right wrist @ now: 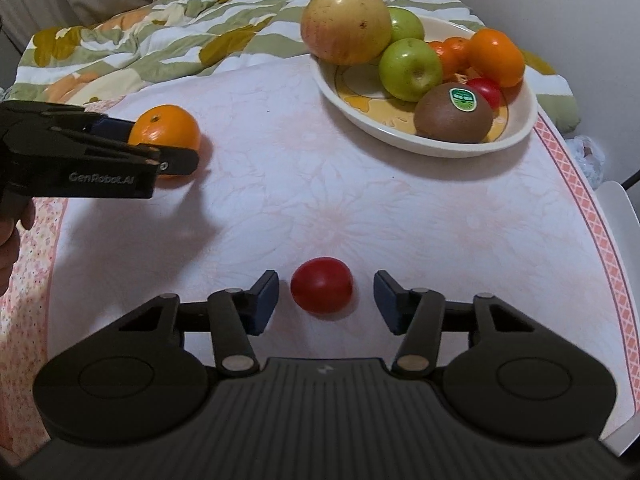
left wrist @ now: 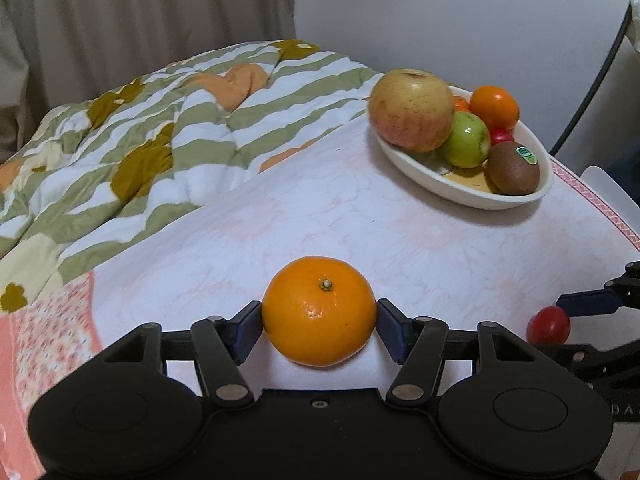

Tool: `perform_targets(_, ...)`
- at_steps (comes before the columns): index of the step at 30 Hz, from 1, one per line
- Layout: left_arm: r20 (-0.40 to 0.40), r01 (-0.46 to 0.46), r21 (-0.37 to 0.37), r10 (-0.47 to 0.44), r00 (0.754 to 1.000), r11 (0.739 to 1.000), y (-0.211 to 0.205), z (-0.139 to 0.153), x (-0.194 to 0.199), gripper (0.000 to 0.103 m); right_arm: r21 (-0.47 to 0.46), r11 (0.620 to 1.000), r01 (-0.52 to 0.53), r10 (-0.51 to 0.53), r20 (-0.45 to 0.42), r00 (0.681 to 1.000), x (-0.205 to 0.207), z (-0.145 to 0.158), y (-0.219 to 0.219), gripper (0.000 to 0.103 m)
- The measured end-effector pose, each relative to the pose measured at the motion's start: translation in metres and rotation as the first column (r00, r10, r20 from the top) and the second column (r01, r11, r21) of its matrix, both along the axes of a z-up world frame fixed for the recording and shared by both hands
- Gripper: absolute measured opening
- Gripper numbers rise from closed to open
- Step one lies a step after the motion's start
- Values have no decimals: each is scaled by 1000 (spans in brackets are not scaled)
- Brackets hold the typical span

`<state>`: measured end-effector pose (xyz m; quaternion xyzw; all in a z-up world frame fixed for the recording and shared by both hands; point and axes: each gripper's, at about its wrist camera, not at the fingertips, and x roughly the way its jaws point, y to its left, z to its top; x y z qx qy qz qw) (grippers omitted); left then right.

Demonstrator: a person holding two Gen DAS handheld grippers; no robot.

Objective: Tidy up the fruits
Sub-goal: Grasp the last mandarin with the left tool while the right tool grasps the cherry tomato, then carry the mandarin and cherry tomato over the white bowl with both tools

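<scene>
Left tongs (left wrist: 319,326) clenched on a round orange mandarin (left wrist: 319,311), stem up, both blue pads touching its sides; the fruit sits on the bench (left wrist: 400,240) under a white cloth with a faint pink floral print. Right tongs (right wrist: 326,302) released: a small red tomato (right wrist: 322,285) lies on the cloth between the pads, a gap showing on each side. Farther back, toward the right edge of the bench, a cream oval ceramic dish (right wrist: 472,148) holds a large yellow-red apple (right wrist: 346,24), green apples (right wrist: 410,68), a brown kiwi with a green sticker (right wrist: 452,114), orange citrus (right wrist: 496,56) and a second red tomato (right wrist: 486,90). Beyond the bench, a crumpled green-and-white striped quilt (left wrist: 140,128), then a beige curtain (left wrist: 140,12).
</scene>
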<state>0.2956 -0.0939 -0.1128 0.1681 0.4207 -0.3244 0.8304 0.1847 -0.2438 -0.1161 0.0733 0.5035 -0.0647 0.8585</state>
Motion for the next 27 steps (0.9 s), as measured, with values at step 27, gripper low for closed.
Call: perform_targets(27,58,-205,-130,214,975,970,39,74,-61,65,-40,999,-19,25,138,990,-24,64,-15,49)
